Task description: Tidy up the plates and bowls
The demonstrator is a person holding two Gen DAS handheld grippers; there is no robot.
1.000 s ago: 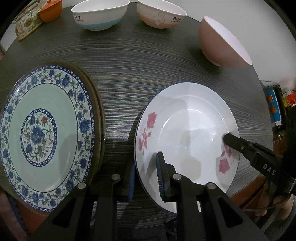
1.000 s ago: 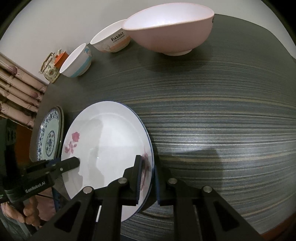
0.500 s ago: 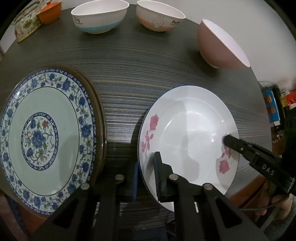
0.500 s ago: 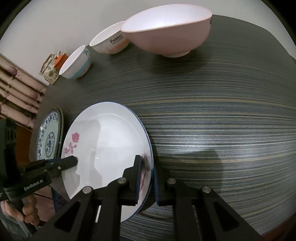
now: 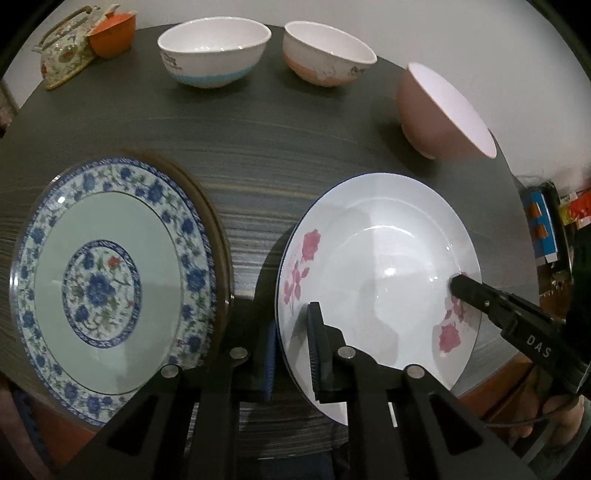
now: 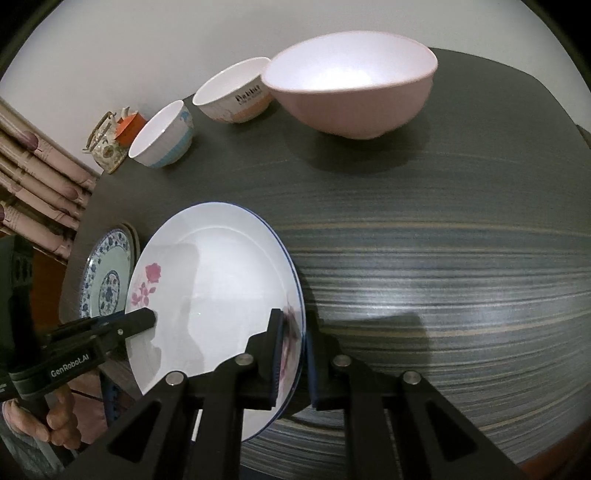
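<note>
A white plate with pink roses (image 5: 384,273) is held off the dark striped table (image 5: 258,162) by both grippers. My left gripper (image 5: 291,350) is shut on its near-left rim. My right gripper (image 6: 293,350) is shut on its right rim; the plate shows in the right wrist view (image 6: 207,280). A blue floral plate (image 5: 107,284) lies on a brown plate at the left. A pink bowl (image 5: 439,110), a peach-banded bowl (image 5: 325,55) and a blue-banded bowl (image 5: 214,55) stand at the far side.
A floral teapot (image 5: 62,55) and an orange cup (image 5: 110,33) stand at the far left corner. The table's near edge runs just below the plates. Clutter lies on the floor beyond the right edge (image 5: 546,229).
Both grippers have lifted the rose plate higher and tilted it; the view has risen, so the bowls and the blue plate look lower in frame. Grips unchanged.
</note>
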